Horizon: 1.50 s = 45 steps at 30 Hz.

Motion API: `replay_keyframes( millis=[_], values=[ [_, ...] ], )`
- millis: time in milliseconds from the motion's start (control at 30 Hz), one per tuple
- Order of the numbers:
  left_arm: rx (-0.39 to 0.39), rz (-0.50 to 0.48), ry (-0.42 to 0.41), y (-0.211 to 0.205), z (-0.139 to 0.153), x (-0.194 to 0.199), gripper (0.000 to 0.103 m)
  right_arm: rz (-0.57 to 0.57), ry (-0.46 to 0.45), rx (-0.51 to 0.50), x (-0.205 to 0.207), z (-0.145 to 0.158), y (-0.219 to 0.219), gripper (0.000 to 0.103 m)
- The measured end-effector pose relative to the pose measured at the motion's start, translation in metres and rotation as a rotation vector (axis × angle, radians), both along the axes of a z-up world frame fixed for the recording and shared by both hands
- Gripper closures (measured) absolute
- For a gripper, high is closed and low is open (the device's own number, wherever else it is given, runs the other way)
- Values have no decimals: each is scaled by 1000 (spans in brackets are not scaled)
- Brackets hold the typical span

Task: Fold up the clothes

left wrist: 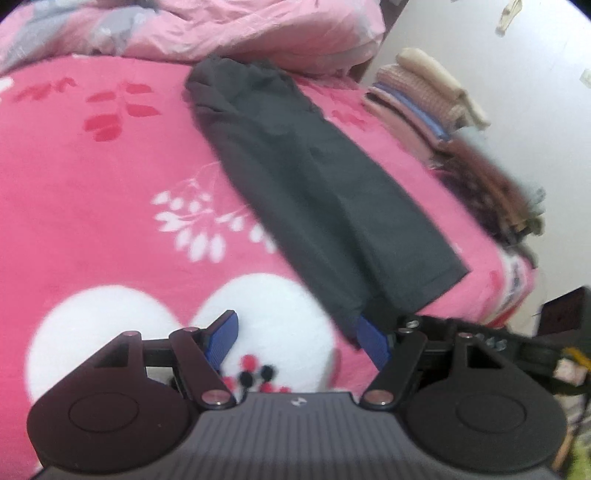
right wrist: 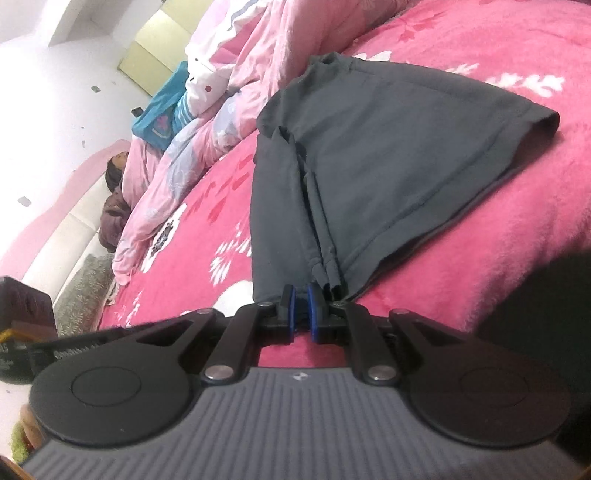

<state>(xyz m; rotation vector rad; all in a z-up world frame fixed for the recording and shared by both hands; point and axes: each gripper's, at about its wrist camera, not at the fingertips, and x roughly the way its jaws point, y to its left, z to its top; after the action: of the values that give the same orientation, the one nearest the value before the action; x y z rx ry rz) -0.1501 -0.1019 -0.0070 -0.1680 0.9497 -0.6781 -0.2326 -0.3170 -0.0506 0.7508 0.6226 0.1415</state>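
Dark grey trousers [left wrist: 295, 155] lie stretched along a pink floral blanket [left wrist: 92, 177], waist at the far end and leg hems near me. My left gripper [left wrist: 297, 339] is open just above the blanket, its right blue pad [left wrist: 373, 339] against the near hem and nothing between the fingers. In the right wrist view the trousers [right wrist: 388, 147] fan out from a bunched hem. That hem is pinched in my right gripper [right wrist: 301, 310], which is shut on it low over the blanket [right wrist: 480, 229].
A crumpled pink quilt [left wrist: 221, 29] lies across the far end of the bed. Folded clothes [left wrist: 424, 99] and a brown fuzzy garment [left wrist: 491, 192] are stacked along the bed's right edge. A person [right wrist: 114, 177] lies by the headboard, beside a blue bag [right wrist: 162, 110].
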Motion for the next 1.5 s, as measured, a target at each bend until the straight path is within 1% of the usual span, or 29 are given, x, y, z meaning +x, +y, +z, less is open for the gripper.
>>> replay_keyframes(
  millis=[67, 100, 233, 300, 400, 433, 567, 667, 800, 967, 1333, 1500],
  values=[
    [-64, -25, 38, -1, -3, 4, 32, -3, 12, 33, 1, -1, -4, 97],
    [-81, -31, 55, -2, -6, 6, 32, -4, 18, 49, 2, -2, -5, 97],
    [-76, -29, 74, -13, -10, 13, 32, -12, 39, 98, 3, -4, -9, 97],
    [-47, -23, 80, -20, -7, 17, 35, -14, 44, 108, 3, -5, -10, 97],
    [31, -21, 66, -32, -2, 19, 43, -11, 52, 101, 4, -2, -10, 97],
    [57, -20, 56, -35, 0, 18, 43, -9, 56, 87, 4, 0, -9, 97],
    [167, -42, -16, -51, 2, 8, 48, 7, 60, -14, 6, 14, -8, 97],
    [242, -63, -67, -62, 3, 0, 48, 23, 62, -88, 8, 23, -9, 97],
    [278, -66, -84, -67, 4, -2, 48, 46, 77, -103, 11, 21, -12, 97],
    [320, -68, -106, -73, 4, -6, 48, 52, 95, -96, 13, 22, -15, 97],
    [372, -61, -139, -84, 5, -13, 47, 96, 120, -114, 17, 27, -18, 97],
    [383, -64, -144, -86, 5, -13, 47, 98, 128, -98, 16, 32, -22, 92]
  ],
)
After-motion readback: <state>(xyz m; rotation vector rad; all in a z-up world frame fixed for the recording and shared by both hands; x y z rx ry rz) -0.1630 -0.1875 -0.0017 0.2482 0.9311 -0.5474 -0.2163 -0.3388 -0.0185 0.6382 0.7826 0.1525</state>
